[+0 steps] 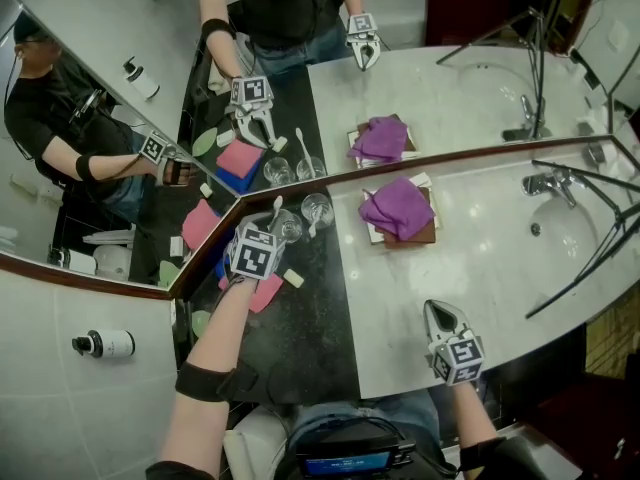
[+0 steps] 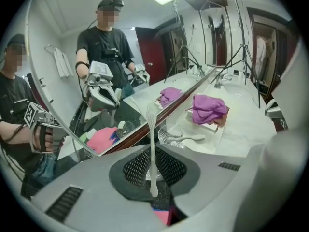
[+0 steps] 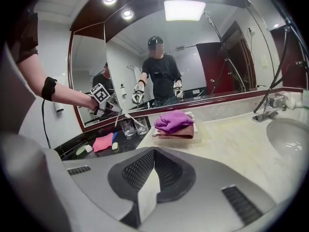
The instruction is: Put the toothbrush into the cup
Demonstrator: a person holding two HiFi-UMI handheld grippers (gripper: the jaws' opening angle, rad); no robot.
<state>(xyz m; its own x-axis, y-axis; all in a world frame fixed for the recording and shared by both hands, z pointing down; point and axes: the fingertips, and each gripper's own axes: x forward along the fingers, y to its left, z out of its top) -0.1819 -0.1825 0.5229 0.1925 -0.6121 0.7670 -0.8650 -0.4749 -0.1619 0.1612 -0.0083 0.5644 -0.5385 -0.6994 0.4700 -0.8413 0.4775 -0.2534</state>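
From the head view, the left gripper (image 1: 266, 230) hides its own jaws and the toothbrush (image 1: 277, 206) handle. The pink cloth (image 1: 266, 293) under that gripper shows only partly.

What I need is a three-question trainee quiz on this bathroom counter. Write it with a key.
1. True or false: the left gripper is shut on a white toothbrush.
2. Multiple choice: the purple cloth lies on A) the black counter section, B) a brown folded cloth, C) the sink basin.
3. Fill in: the right gripper is shut and holds ____.

Key: 1 true; 2 B; 3 nothing.
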